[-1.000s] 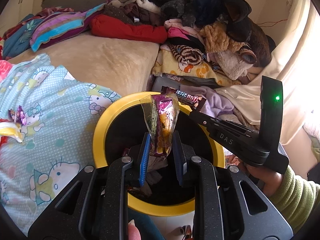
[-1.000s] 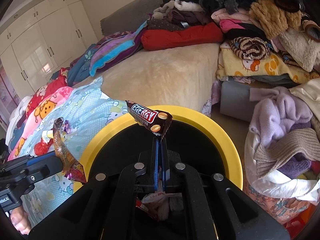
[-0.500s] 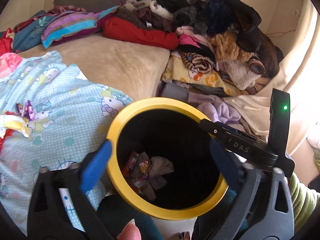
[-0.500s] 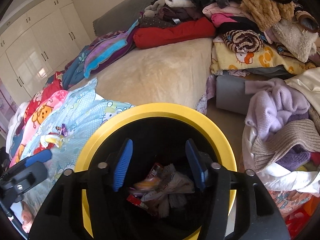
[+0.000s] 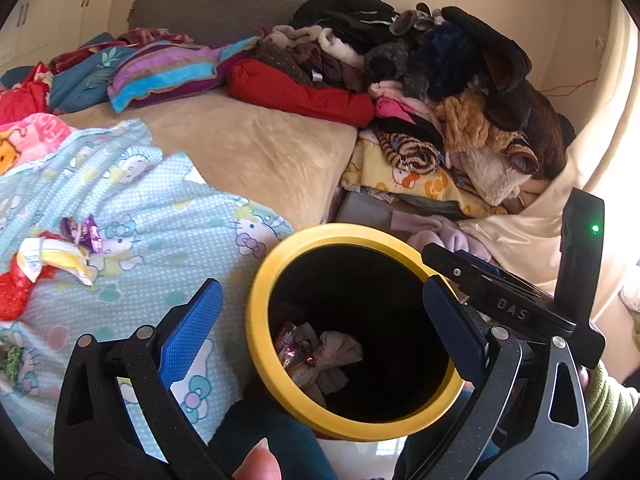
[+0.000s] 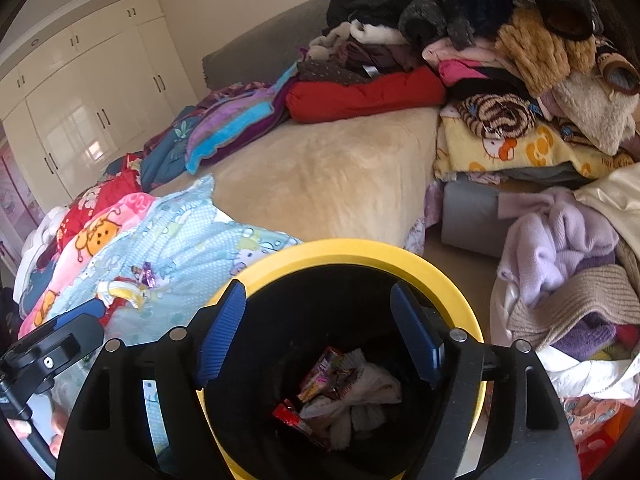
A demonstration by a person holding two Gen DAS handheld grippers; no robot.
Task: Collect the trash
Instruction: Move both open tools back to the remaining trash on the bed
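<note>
A black bin with a yellow rim (image 5: 256, 320) stands against the bed, holding crumpled wrappers (image 5: 316, 356) at its bottom. My left gripper (image 5: 320, 292) hangs over the bin's left edge, open wide with nothing between its pads. My right gripper (image 6: 316, 292) hovers above the bin's rim (image 6: 352, 252); its jaws are opening and nothing is between them. Below it lie the dropped wrappers (image 6: 340, 384). On the light blue blanket (image 5: 168, 240) to the left lie a yellow-white wrapper (image 5: 52, 256), a purple one (image 5: 86, 232) and a red one (image 5: 12, 288).
A beige bed cover (image 6: 328, 184) stretches behind the bin. Piles of clothes and plush items (image 5: 440, 92) crowd the right and back. A lilac sweater heap (image 6: 560, 240) lies right of the bin. White wardrobes (image 6: 80, 92) line the far left wall.
Both grippers were shut on wrappers over the bin; both have opened and the wrappers now lie inside it. Both views have pulled back and up a little.
</note>
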